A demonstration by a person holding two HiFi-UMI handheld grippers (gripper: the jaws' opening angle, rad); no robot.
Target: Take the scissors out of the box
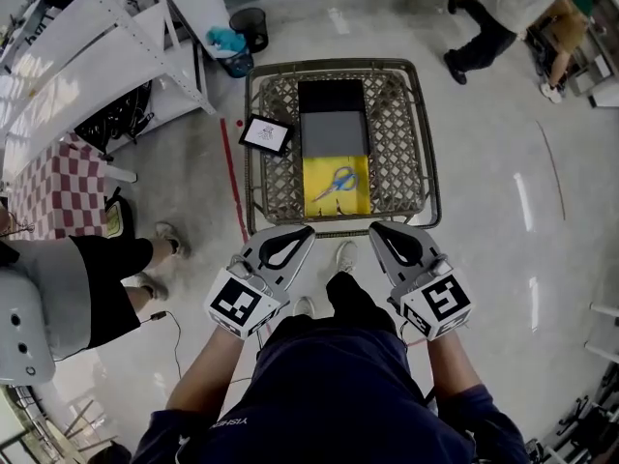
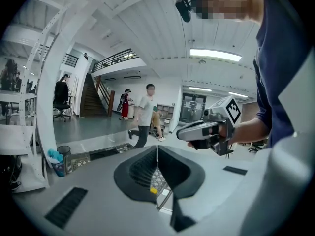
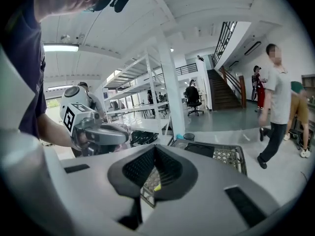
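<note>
One scissors [image 1: 335, 184], blue-handled, lying flat on yellow box [image 1: 338, 206] floor.

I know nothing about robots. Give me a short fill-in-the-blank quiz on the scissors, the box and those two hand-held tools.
1. The scissors have ____ handles.
2. They lie on the ____ floor of the box.
3. The left tool and the right tool are both empty, with their jaws ____.

Missing words: blue; yellow; shut.
</note>
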